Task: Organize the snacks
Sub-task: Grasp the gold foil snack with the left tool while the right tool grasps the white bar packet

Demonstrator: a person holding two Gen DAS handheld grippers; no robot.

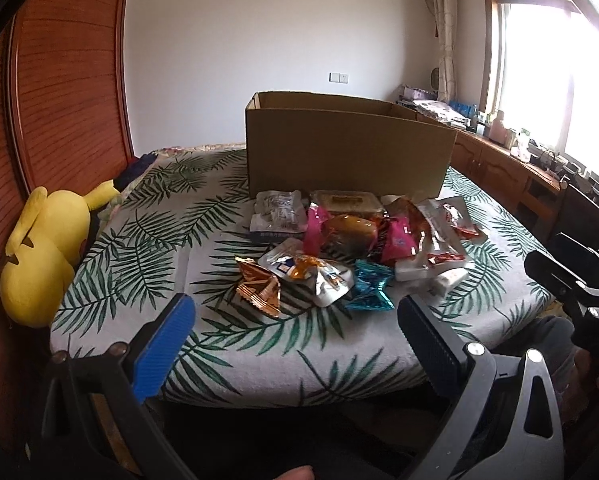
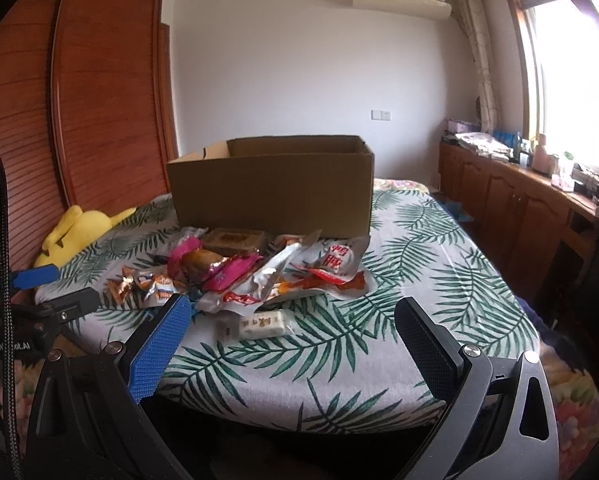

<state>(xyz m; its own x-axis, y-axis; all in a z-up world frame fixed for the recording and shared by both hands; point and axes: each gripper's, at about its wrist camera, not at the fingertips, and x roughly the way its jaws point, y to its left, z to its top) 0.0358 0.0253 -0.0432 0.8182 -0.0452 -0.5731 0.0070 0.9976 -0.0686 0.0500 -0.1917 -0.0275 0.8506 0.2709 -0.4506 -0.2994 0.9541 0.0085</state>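
A heap of wrapped snacks lies on the leaf-print bed cover, seen from the right wrist as the same snack heap. It holds an orange foil pack, a teal pack, pink packs and a white bar. Behind it stands an open cardboard box, the same box. My left gripper hovers open near the bed's front edge, short of the heap. My right gripper is open too, with the white bar just beyond its fingers. Both hold nothing.
A yellow plush toy lies at the bed's left edge against a wooden wardrobe. A low wooden cabinet with clutter runs under the window on the right. The right gripper's body shows at the left view's right edge.
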